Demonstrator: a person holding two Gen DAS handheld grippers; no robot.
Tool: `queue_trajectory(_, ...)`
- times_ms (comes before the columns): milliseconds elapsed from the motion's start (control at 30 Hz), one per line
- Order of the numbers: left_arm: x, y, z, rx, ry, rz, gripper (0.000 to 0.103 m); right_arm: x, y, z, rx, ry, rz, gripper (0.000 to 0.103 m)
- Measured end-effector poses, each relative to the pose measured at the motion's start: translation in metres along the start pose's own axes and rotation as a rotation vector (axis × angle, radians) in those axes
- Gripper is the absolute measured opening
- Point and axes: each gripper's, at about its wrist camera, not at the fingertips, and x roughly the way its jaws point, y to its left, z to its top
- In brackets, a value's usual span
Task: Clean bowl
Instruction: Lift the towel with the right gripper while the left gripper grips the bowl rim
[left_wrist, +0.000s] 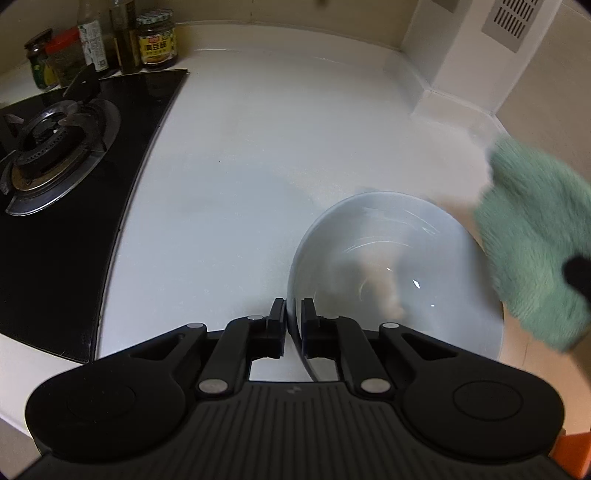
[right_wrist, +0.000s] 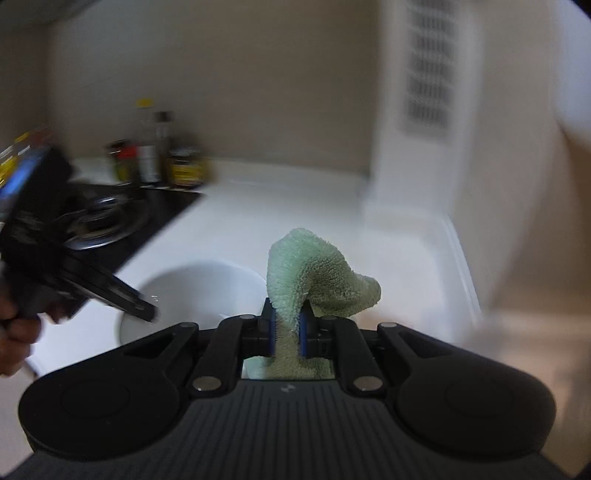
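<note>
White countertop (left_wrist: 240, 155) carries my bowl (left_wrist: 388, 258), its near rim pinched by my left claw (left_wrist: 293, 314). Black stove (left_wrist: 74, 166) and jars (left_wrist: 157, 38) stand far left. Only my right claw's (right_wrist: 287, 326) view shows it clamping the green cloth (right_wrist: 317, 273).

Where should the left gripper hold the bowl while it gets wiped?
On the near rim, coming from the stove side. The bowl has a thin rim that fits between two fingers, and the left gripper is already shut on it there, one finger inside, one outside. That leaves the bowl's open inside clear for the cloth in the right gripper.
</note>
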Motion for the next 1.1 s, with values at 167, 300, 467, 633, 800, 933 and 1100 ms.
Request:
queue_trajectory(167,0.000,0.005,0.001,0.016,0.012,-0.019,0.005,0.029,0.043,0.031,-0.551,0.117,0.168,0.009)
queue_trajectory(300,-0.001,0.003,0.001,0.057,0.020,-0.016,0.006,0.062,0.076,0.025,-0.951,0.221,0.268,0.009)
queue_trajectory(467,0.000,0.005,0.005,0.088,0.031,-0.028,0.005,0.085,0.105,0.012,-1.317,0.201,0.390,0.009)
queue_trajectory(633,0.002,0.007,0.008,0.138,0.033,-0.036,0.005,0.098,0.110,-0.002,-1.550,0.131,0.442,0.009)
queue_trajectory(800,0.003,0.006,0.010,0.197,0.028,-0.018,0.008,0.108,0.121,-0.014,-1.625,0.155,0.357,0.008)
queue_trajectory(933,0.003,0.009,0.011,0.185,0.009,-0.016,0.011,0.116,0.133,-0.013,-1.558,0.291,0.215,0.009)
queue_trajectory(1100,0.001,0.015,0.016,0.139,-0.043,-0.001,0.012,0.112,0.134,-0.013,-1.488,0.419,0.123,0.009)
